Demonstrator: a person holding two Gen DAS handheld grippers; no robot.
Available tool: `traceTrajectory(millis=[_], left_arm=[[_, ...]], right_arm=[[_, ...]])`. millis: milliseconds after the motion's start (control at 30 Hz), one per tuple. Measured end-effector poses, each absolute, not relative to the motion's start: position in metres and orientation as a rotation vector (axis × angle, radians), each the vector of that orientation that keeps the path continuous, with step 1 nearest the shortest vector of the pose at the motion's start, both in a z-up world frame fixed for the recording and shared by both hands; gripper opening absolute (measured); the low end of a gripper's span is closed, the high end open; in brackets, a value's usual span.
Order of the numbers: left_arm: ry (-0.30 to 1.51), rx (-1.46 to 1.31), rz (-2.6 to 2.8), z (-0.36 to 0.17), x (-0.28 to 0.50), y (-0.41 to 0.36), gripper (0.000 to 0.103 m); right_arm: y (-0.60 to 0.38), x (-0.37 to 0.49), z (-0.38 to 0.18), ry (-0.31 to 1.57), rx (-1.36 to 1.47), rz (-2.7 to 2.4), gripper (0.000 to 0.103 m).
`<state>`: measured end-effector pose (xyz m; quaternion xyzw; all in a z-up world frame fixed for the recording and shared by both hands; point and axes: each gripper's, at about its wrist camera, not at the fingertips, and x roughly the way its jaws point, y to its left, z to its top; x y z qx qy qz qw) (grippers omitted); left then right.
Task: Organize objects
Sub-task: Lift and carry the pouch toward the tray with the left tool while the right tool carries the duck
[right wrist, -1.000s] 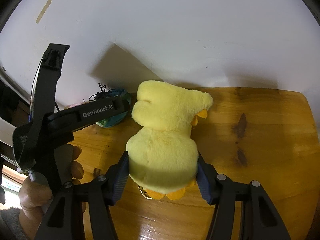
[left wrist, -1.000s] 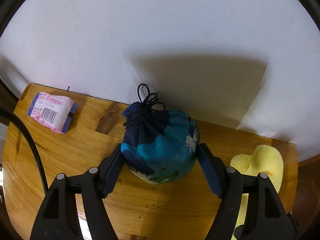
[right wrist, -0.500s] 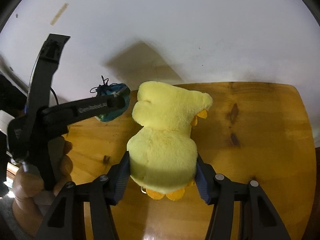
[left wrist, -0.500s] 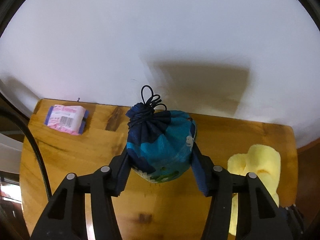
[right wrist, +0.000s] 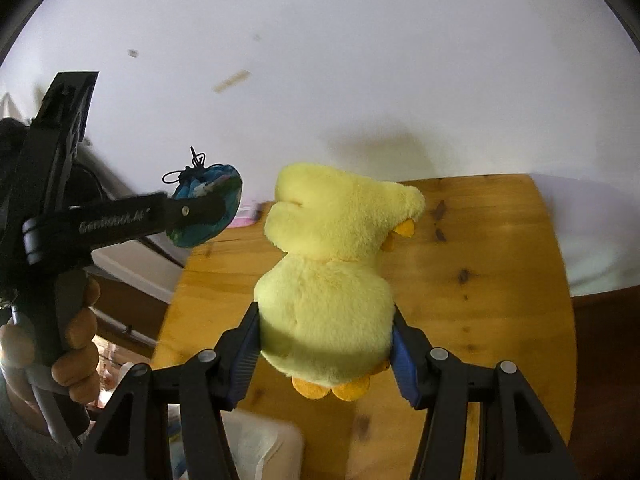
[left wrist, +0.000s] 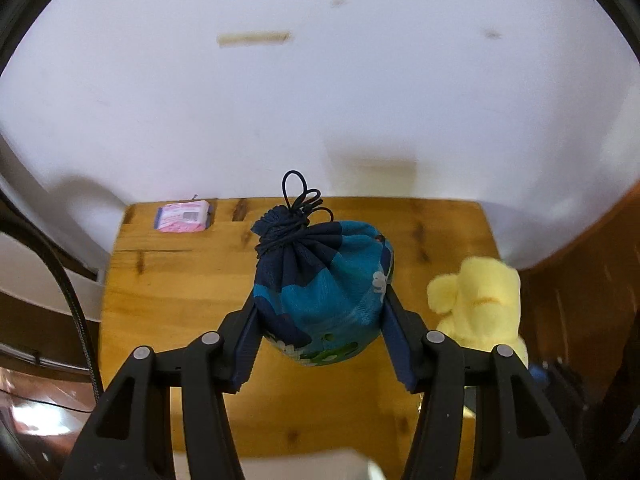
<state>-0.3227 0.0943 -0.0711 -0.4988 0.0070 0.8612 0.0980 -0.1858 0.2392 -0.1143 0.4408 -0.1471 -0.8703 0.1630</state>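
Observation:
My left gripper (left wrist: pixel 320 320) is shut on a blue and teal drawstring pouch (left wrist: pixel 320 284) and holds it in the air above the wooden table (left wrist: pixel 180 280). My right gripper (right wrist: pixel 324 336) is shut on a yellow plush duck (right wrist: pixel 328 264), also lifted above the table (right wrist: pixel 480 280). The duck shows at the right in the left wrist view (left wrist: pixel 480 304). The left gripper (right wrist: pixel 208 208) with the pouch (right wrist: pixel 208 204) shows at the left in the right wrist view, held by a hand.
A small pink and white packet (left wrist: pixel 182 216) lies at the table's far left corner by the white wall (left wrist: pixel 320 100). A white object (right wrist: pixel 256 448) sits below the table's near edge. Dark wood furniture (left wrist: pixel 580 300) stands to the right.
Both grippers have risen and pulled back from the wall, each lifting its object off the table. The table now looks smaller and lower in both views.

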Motion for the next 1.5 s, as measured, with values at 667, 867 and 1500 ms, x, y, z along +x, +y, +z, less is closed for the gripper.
traceTrajectory(millis=[667, 867, 1500], left_arm=[[0.143, -1.275, 2.563, 0.049, -0.099, 0.015, 0.059], [0.115, -1.325, 2.557, 0.039, -0.081, -0.013, 0.059], [0.11, -1.427, 2.532, 0.012, -0.067, -0.036, 0.059]], right_arm=[[0.203, -0.034, 0.02, -0.267, 1.044, -2.473, 0.058], [0.184, -0.017, 0.023, -0.216, 1.053, -2.44, 0.058], [0.16, -0.001, 0.021, -0.108, 1.179, -2.38, 0.059]])
